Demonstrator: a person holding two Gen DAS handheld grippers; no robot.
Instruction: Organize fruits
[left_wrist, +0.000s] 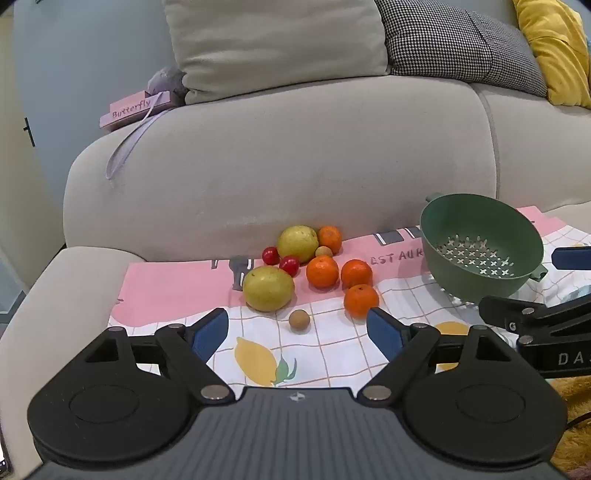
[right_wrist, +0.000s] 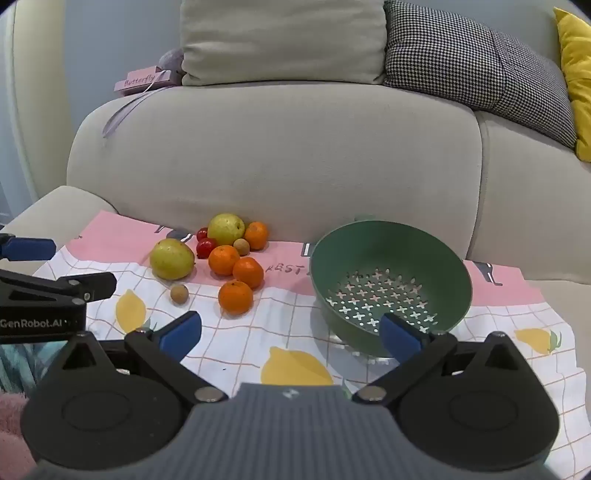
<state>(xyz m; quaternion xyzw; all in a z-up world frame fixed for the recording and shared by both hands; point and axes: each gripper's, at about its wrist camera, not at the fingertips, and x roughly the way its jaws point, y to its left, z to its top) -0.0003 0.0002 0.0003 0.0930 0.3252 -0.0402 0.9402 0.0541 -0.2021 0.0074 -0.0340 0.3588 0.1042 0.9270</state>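
A pile of fruit lies on a patterned cloth on the sofa seat: two yellow-green guavas, several oranges, red cherry tomatoes and small brown longans. An empty green colander stands to the right of the pile. My left gripper is open, just short of the nearest longan and orange. My right gripper is open too, its right finger in front of the colander's near wall. Neither holds anything.
The beige sofa backrest rises right behind the fruit. Cushions and a pink "Butterfly" box sit above it. The cloth shows printed lemons. Each gripper appears at the edge of the other's view.
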